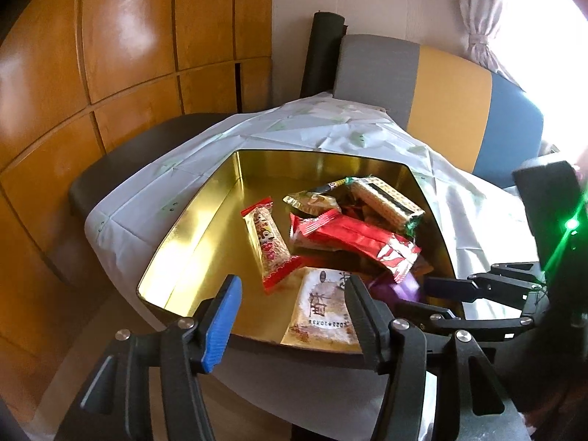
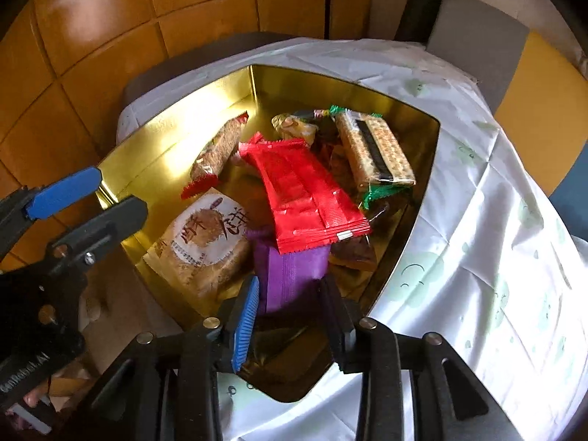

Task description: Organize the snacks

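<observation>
Your right gripper point(image 2: 288, 316) has its fingers around the purple foil snack packet point(image 2: 290, 275) at the near corner of the shallow gold tin tray point(image 2: 176, 125), apparently placing it. Next, release and withdraw. Your left gripper point(image 1: 292, 316) hovers with fingers spread, holding nothing.

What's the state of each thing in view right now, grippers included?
gold tin: open, no lid on, holding snacks
purple packet: sealed, in the tin, between the right fingers
red packet: sealed, lying atop the pile
beige biscuit packet: sealed, flat on the tin floor
right gripper: closing around the purple packet
left gripper: open, empty, over the tin's near edge
</observation>
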{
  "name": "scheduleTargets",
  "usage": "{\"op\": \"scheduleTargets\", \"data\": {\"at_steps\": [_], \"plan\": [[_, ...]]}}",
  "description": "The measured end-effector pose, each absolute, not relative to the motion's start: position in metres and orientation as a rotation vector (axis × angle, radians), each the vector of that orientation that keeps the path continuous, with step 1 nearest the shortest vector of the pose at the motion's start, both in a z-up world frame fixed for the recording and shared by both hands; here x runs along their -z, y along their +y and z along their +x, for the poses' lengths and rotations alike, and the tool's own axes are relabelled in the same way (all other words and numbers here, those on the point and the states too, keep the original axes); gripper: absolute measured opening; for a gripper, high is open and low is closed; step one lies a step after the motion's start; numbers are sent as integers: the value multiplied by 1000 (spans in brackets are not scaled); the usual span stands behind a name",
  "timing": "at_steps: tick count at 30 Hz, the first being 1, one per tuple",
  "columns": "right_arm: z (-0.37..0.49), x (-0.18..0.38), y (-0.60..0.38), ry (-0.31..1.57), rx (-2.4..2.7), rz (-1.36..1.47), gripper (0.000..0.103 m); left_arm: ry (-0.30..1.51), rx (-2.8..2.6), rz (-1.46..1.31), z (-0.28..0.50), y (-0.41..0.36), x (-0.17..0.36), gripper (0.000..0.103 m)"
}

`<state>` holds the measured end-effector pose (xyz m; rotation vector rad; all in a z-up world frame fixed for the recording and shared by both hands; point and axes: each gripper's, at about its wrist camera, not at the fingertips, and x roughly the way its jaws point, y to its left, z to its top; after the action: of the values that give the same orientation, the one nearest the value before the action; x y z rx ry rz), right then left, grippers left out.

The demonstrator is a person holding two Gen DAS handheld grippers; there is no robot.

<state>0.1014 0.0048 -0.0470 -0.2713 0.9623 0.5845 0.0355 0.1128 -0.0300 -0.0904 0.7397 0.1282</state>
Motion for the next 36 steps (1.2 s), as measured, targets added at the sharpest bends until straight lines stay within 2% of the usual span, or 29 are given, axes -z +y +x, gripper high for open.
{"op": "scheduleTargets", "data": {"at_steps": [15, 17, 24, 26, 29, 36], "plan": [[81, 28, -33, 844, -433, -127, 35, 725, -97, -74, 26, 95, 21, 67], [77, 27, -40, 834, -404, -103, 35, 720, -93, -70, 25, 92, 19, 72], [58, 24, -64, 788, -293, -11, 39, 706, -75, -66, 18, 83, 15, 75], [51, 25, -69, 773, -265, 9, 42, 701, -69, -63, 16, 81, 14, 82], [40, 26, -76, 755, -227, 37, 42, 694, -62, -61, 11, 77, 15, 85], [28, 31, -80, 742, -198, 27, 42, 688, -38, -49, 4, 66, 14, 88]]}}
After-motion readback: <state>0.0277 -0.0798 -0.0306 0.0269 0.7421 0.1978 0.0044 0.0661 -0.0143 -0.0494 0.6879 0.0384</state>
